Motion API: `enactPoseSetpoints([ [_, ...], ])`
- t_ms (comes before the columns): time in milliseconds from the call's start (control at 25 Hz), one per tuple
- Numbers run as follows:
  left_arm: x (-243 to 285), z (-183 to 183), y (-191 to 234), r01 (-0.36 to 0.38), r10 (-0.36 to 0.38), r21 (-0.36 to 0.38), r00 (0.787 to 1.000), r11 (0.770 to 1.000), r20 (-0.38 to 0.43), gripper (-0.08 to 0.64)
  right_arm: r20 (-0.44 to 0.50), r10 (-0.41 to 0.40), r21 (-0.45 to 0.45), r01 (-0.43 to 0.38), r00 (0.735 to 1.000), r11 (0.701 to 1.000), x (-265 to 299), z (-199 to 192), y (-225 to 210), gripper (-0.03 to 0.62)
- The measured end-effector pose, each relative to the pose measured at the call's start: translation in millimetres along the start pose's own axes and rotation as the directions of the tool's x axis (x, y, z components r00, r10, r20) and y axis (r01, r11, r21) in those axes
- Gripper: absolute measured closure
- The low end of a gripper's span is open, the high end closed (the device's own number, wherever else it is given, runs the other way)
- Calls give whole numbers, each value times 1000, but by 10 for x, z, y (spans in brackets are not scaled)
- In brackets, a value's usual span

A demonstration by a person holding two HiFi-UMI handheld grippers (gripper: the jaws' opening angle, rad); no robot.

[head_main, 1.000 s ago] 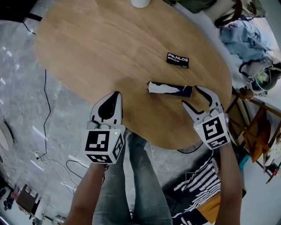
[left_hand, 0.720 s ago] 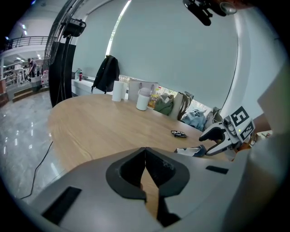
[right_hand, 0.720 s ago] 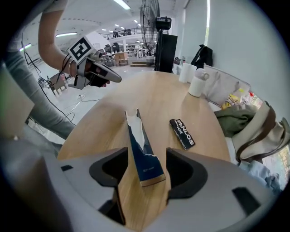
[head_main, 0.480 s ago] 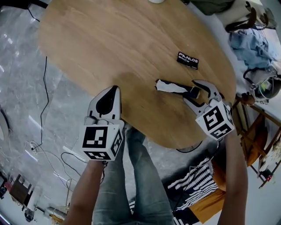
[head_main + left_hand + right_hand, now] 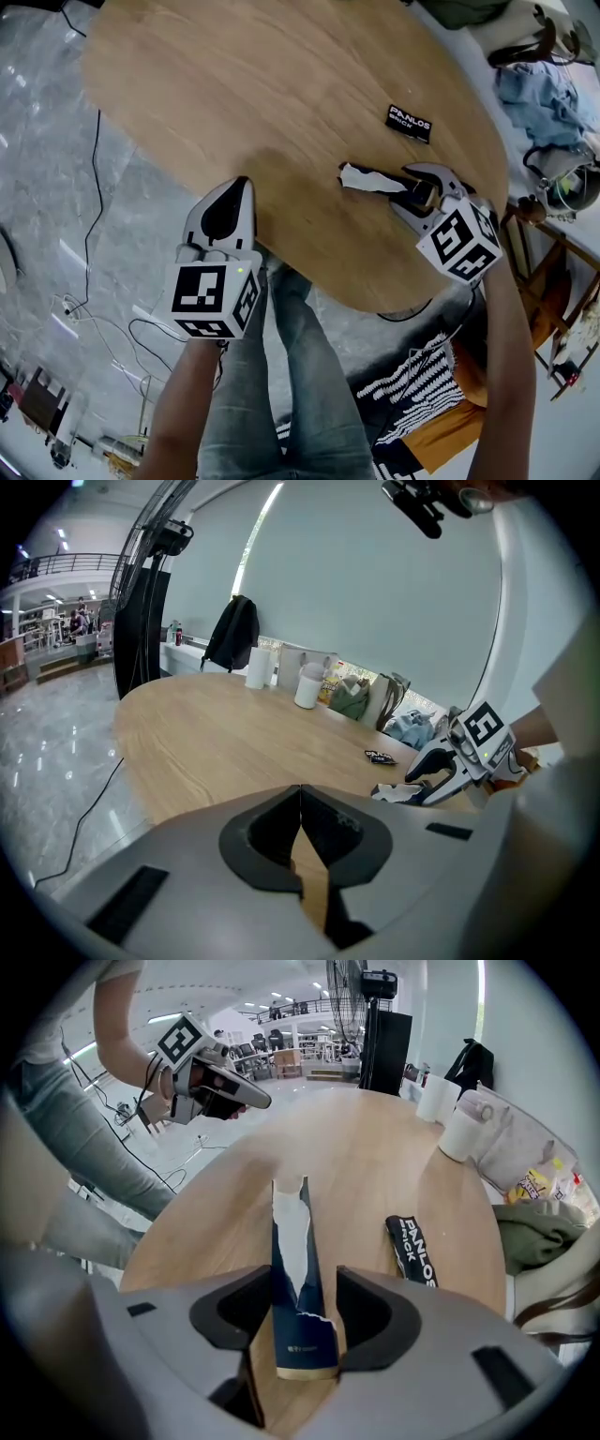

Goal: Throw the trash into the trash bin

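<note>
Head view: wooden worktop (image 5: 234,84). A torn dark wrapper (image 5: 367,179) lies near its right edge, with a black packet (image 5: 409,123) beyond. The right gripper (image 5: 411,190) straddles the wrapper's end; the left gripper (image 5: 239,187) is at the near edge.
Left gripper view: jaws together, nothing between.
Right gripper view: jaws wide, just been closing, wrapper between them, not yet clamped.

Your left gripper (image 5: 240,183) is held out ahead of you on a bare forearm, angled gently down, its jaws closed together with the tips touching. Your right gripper (image 5: 405,187) points steeply down, wrist rolled so its marker cube tilts. Its jaws have just been closing and stand either side of the torn wrapper (image 5: 298,1241).
</note>
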State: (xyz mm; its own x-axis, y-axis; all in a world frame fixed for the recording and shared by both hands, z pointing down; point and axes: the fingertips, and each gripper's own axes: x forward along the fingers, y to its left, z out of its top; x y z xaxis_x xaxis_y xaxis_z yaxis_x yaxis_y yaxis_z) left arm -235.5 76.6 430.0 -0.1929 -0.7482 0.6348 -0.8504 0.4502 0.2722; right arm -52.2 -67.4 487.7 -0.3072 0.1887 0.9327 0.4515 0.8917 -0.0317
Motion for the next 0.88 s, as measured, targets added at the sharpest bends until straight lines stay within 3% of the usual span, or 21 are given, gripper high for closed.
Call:
enactPoseSetpoints([
  [640, -29, -10, 69, 8, -8, 1, 1000, 1000, 1, 541, -59, 13, 52, -10, 998, 999, 17, -18, 62, 446],
  [880, -7, 2, 28, 32, -32, 20, 999, 999, -7, 541, -14, -19, 111, 21, 1000, 994, -55, 38, 60, 453],
])
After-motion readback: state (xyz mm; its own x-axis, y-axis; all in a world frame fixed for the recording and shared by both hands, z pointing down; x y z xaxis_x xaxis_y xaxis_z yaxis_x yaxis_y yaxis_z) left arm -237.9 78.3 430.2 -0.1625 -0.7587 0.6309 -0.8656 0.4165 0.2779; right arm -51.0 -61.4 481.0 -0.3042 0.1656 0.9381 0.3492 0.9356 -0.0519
